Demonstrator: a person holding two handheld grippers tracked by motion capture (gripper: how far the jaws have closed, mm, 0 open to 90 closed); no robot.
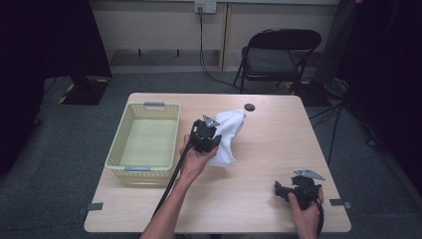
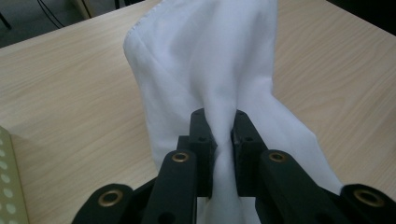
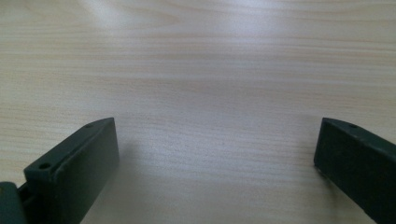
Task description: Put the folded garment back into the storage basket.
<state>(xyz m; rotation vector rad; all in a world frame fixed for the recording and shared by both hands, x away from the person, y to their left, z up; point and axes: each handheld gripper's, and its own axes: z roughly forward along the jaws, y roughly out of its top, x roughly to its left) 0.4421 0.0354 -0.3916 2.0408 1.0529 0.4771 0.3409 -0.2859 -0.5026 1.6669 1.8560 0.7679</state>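
Note:
A white cloth [image 1: 227, 137] is bunched up and lifted off the middle of the wooden table [image 1: 259, 169]. My left gripper [image 1: 211, 135] is shut on the white cloth. In the left gripper view the fabric [image 2: 205, 70] is pinched between the two jaws of my left gripper [image 2: 220, 122] and hangs down past them. My right gripper [image 1: 279, 189] rests low over the table's front right part, a hand around it. Its jaws stand wide apart in the right gripper view, where my right gripper [image 3: 217, 140] has only bare wood between them.
A pale yellow-green plastic basket [image 1: 128, 130] with grey handles sits on the left of the table, next to the left hand. A small black round object [image 1: 249, 107] lies near the far edge. A folding chair [image 1: 278, 52] stands behind the table.

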